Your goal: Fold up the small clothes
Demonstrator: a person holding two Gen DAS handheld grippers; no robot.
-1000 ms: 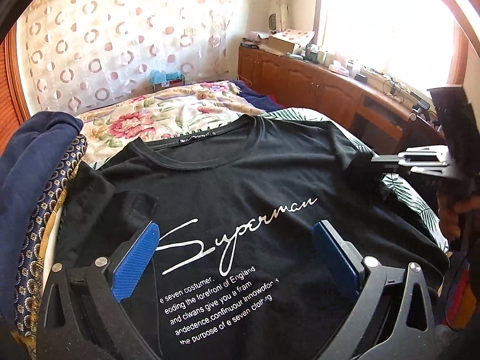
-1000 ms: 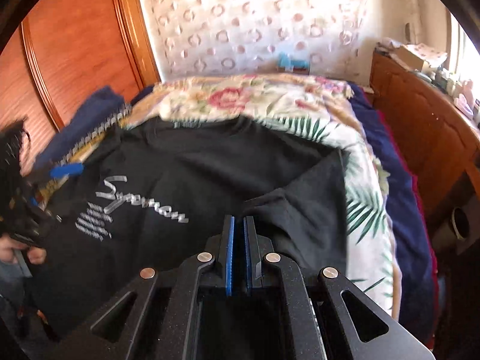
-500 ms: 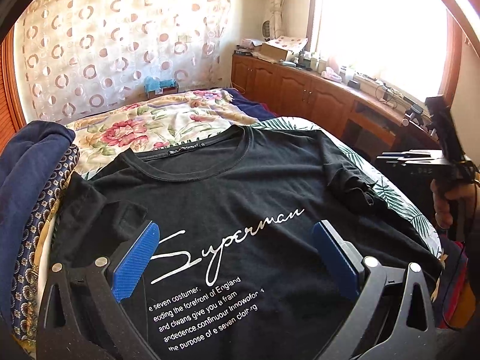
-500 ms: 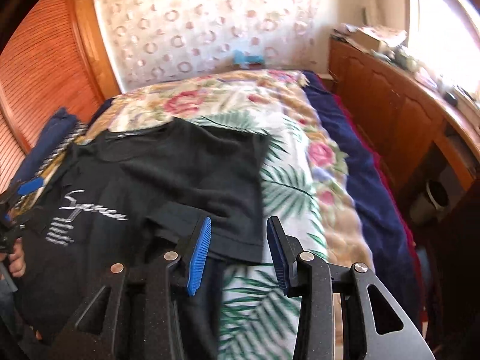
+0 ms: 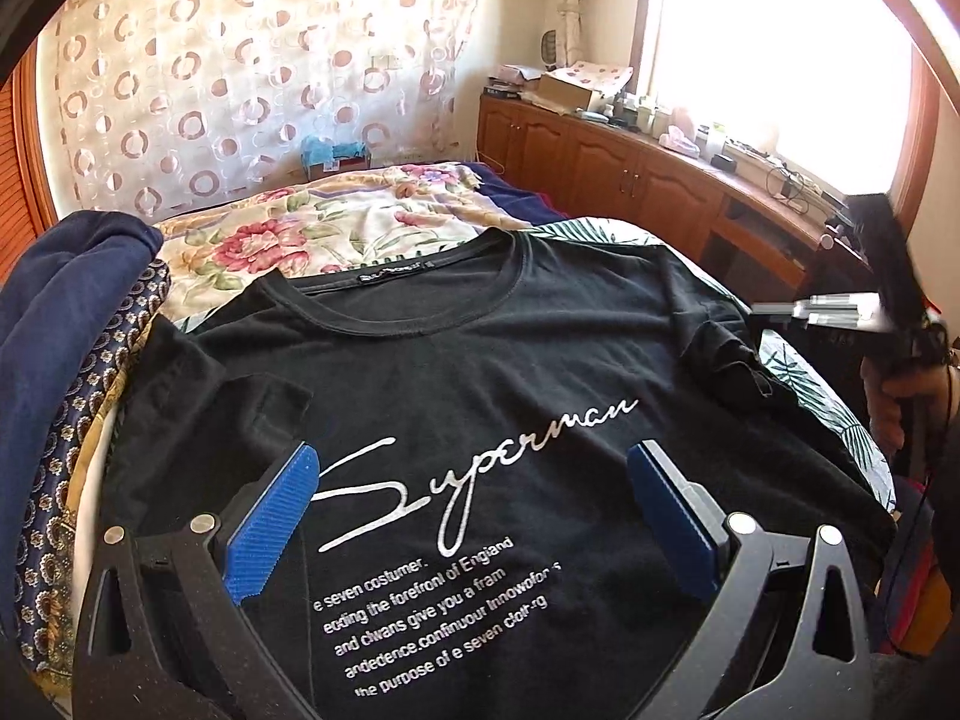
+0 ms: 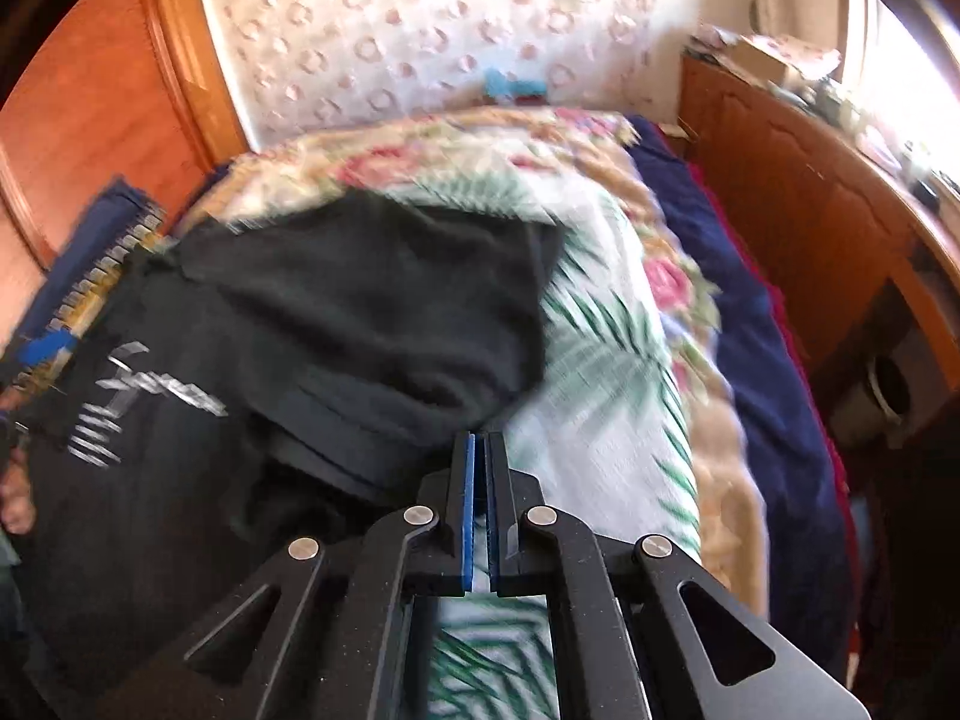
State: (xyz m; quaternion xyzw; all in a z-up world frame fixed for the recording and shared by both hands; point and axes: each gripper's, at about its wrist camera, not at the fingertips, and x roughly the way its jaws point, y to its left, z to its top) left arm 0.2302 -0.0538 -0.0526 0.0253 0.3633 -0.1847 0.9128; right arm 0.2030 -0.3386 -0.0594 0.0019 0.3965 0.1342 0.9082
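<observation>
Garment: a black cotton short-sleeved T-shirt with white script lettering is spread face up on the floral bedspread, collar toward the patterned curtain, hem toward the person.
Sleeves: the sleeve at the left of the left wrist view is seen laid inward over the body; the opposite sleeve lies bunched and creased on the shoulder (not a clean fold, as judged).
Left tongs: the left tongs are held wide open above the lower chest print, blue pads well apart, nothing gripped.
Right tongs: the right tongs are shut, pads together, with no cloth seen between them; they are poised just beside the shirt's side edge, over the palm-leaf sheet.
Step in hand: the side fold is judged to be under way, with the creased sleeve needing to be tidied first.
How to do it well: a single layer at the sleeve hem should be pinched, drawn flat, and laid parallel to the side seam; the body should be steadied so the lettering is not dragged.
Surroundings: a pile of navy and patterned clothes lies beside the shirt's far side.
</observation>
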